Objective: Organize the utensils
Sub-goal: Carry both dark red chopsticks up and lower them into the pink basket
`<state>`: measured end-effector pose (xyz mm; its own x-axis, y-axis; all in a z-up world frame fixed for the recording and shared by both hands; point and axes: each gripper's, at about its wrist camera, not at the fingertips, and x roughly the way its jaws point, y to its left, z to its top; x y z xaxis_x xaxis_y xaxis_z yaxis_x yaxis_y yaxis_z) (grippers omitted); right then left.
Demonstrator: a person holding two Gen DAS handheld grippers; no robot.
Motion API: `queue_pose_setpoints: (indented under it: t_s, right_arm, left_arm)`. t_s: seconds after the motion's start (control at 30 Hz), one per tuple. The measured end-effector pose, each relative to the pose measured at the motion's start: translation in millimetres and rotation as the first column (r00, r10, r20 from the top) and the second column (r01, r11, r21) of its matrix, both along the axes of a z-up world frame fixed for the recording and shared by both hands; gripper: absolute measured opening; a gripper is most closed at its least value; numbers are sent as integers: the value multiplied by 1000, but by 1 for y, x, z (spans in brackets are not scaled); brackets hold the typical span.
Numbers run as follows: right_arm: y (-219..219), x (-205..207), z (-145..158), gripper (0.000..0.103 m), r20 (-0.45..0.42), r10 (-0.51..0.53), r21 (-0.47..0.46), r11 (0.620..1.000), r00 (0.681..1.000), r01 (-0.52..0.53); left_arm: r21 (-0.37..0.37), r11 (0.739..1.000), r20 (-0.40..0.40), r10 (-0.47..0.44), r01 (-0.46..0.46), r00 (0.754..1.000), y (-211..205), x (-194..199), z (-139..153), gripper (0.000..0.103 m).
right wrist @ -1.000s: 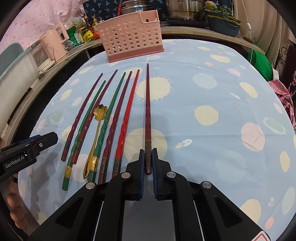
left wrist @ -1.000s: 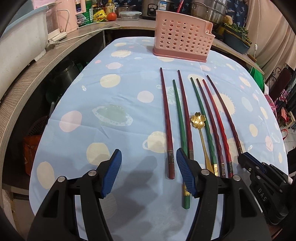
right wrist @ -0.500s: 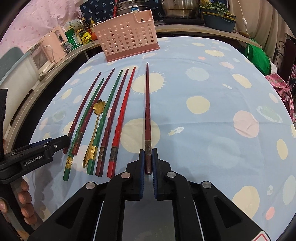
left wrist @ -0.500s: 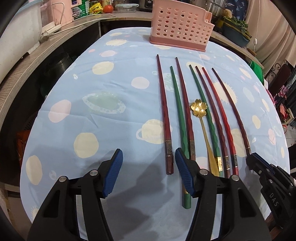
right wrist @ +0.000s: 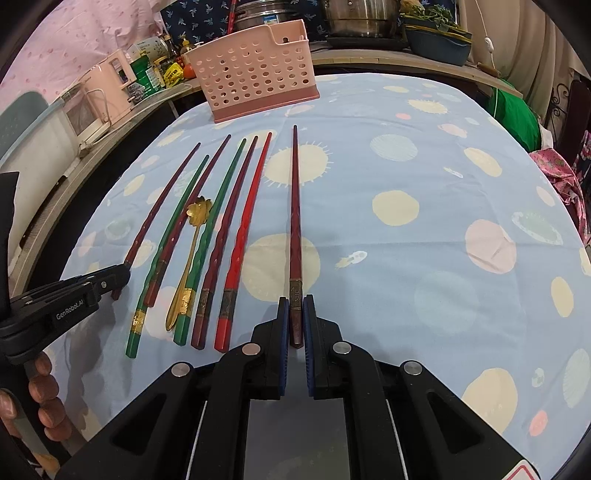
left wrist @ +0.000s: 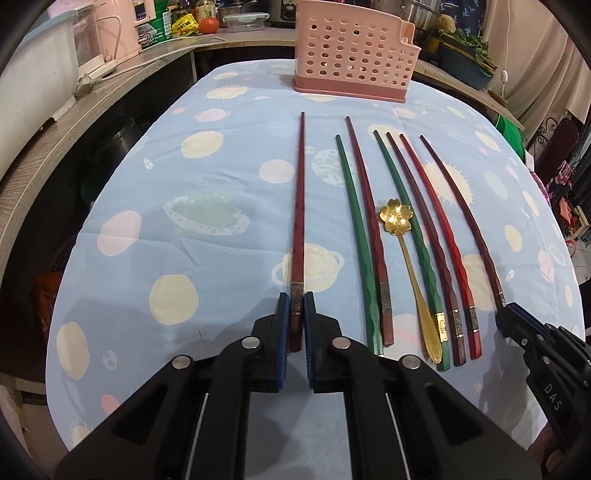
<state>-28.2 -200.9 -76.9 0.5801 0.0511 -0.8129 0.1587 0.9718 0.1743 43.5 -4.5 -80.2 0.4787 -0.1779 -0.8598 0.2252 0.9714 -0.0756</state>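
Several long chopsticks, dark red, green and bright red, lie side by side on the blue spotted tablecloth (left wrist: 221, 258), with a gold flower-bowl spoon (left wrist: 397, 221) among them. My left gripper (left wrist: 296, 314) is shut on the thick end of the leftmost dark red chopstick (left wrist: 298, 214). My right gripper (right wrist: 295, 315) is shut on the thick end of the rightmost dark red chopstick (right wrist: 295, 206). Both chopsticks still lie along the cloth. The pink perforated utensil basket (left wrist: 354, 51) stands at the far end of the table; it also shows in the right wrist view (right wrist: 258, 81).
A wooden counter (left wrist: 48, 155) curves along the left with a pink appliance (left wrist: 110, 33), jars and a tomato. Steel pots (right wrist: 354, 18) and a blue planter (right wrist: 439, 44) stand behind the basket. A green bag (right wrist: 513, 118) sits off the right edge.
My left gripper moved right over the leftmost dark red chopstick and closed from wide open onto its end. My right gripper stayed shut on the rightmost chopstick.
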Motion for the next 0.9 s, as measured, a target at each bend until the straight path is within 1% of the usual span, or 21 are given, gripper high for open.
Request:
queue_pose_setpoints:
  t_s: [0.2, 0.37, 0.5, 0.67, 0.8, 0.9]
  right_arm:
    - [-3, -6, 14, 7, 34, -5, -14, 1000, 999, 6]
    - [-8, -10, 39, 7, 85, -14, -12, 1000, 996, 15]
    - [-15, -8, 66, 7, 139, -30, -4, 1000, 990, 31]
    - [-24, 2, 106, 7, 218, -44, -8, 999, 975, 47]
    - [-35, 17, 139, 7, 273, -60, 4, 998, 960, 61]
    - [-45, 35, 165, 7, 321, -71, 18, 997, 945, 69]
  left_arm:
    - [-20, 1000, 12, 6, -6, 1000, 4, -2, 10, 7]
    - [-51, 998, 39, 30, -28, 999, 13, -4, 31, 7]
    - [-93, 995, 67, 47, -41, 997, 20, 1, 57, 7]
    - [-128, 991, 130, 64, -47, 989, 24, 13, 96, 7]
    - [-159, 986, 195, 76, -45, 978, 25, 30, 133, 7]
    - [-194, 980, 230, 84, -40, 970, 24, 49, 159, 7]
